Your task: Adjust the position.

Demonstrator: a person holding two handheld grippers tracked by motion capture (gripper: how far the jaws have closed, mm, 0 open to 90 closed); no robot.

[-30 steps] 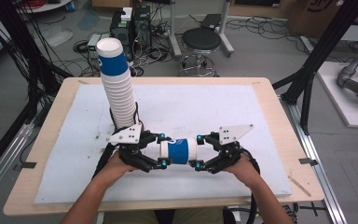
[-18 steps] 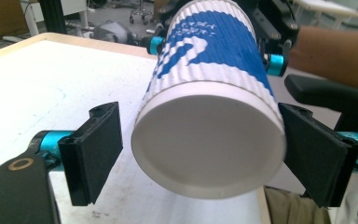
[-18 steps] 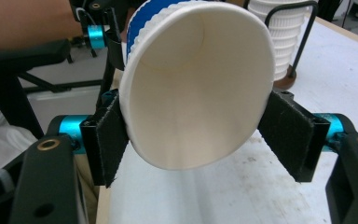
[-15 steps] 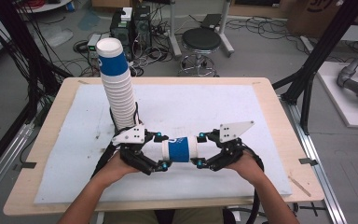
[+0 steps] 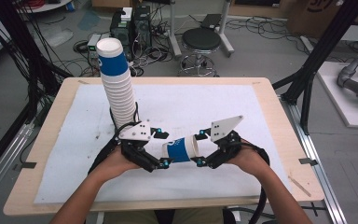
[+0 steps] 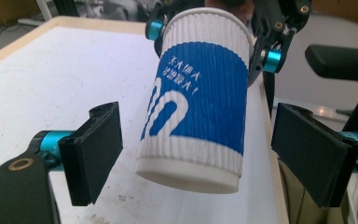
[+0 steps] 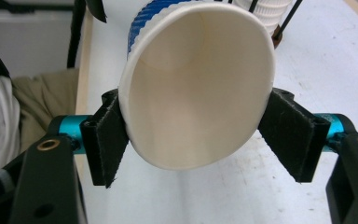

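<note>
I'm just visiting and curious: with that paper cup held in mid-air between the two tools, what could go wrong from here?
The right gripper pinches only the paper cup at its rim, squashing it oval; it might crease or slip. The left gripper has its jaws open around the base, so nothing else supports it. The tall cup stack leans and could topple if bumped.

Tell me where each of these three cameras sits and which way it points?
High view: above the table, looking down; forearms, both tongs.
Left gripper view: on the left tongs, facing the paper cup's base; open jaws.
Right gripper view: on the right tongs, looking into the cup's mouth; jaws clamping its rim.
All share the cup.
</note>
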